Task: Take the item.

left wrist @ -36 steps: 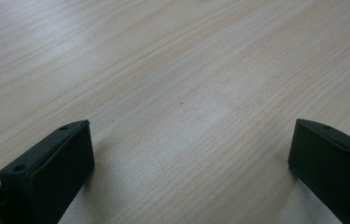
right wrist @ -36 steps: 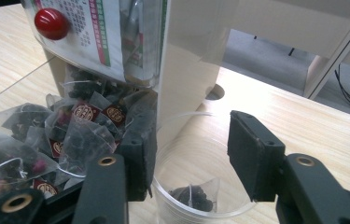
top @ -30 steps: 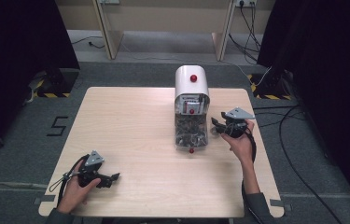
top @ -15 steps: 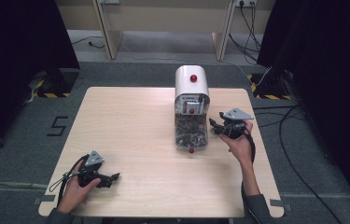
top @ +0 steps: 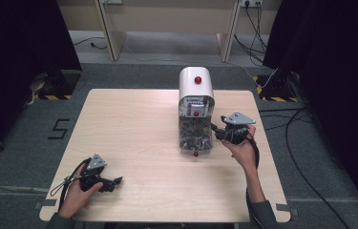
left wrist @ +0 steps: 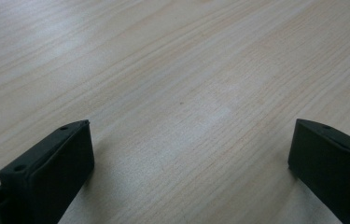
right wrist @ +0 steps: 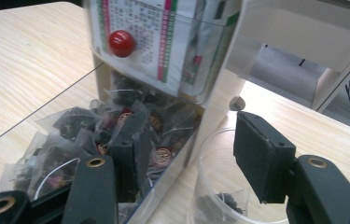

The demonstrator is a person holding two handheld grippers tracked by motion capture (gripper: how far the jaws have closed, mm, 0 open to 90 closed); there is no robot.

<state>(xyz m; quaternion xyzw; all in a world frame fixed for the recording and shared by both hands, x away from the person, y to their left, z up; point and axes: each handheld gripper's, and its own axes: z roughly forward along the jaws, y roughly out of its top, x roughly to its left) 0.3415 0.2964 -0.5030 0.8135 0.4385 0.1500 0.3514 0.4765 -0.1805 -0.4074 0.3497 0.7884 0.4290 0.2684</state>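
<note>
Surface: a light wooden table [top: 133, 124] is set on grey carpet.
Dispenser: a white tea-bag dispenser [top: 195, 86] with red knobs is stood on the far right part, its clear drawer [top: 194, 138] pulled open.
Cup: a clear plastic cup [right wrist: 219, 186] is placed just beside the drawer.

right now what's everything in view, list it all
table: one, pale wood, middle of the room
dispenser: one, white with red knobs, far right part of the table
clear drawer: one, open at the dispenser's base, full of dark tea bags
clear cup: one, beside the drawer, something dark inside
left gripper: one, black, jaws open, near left part of the table
right gripper: one, black, jaws apart, beside the drawer
</note>
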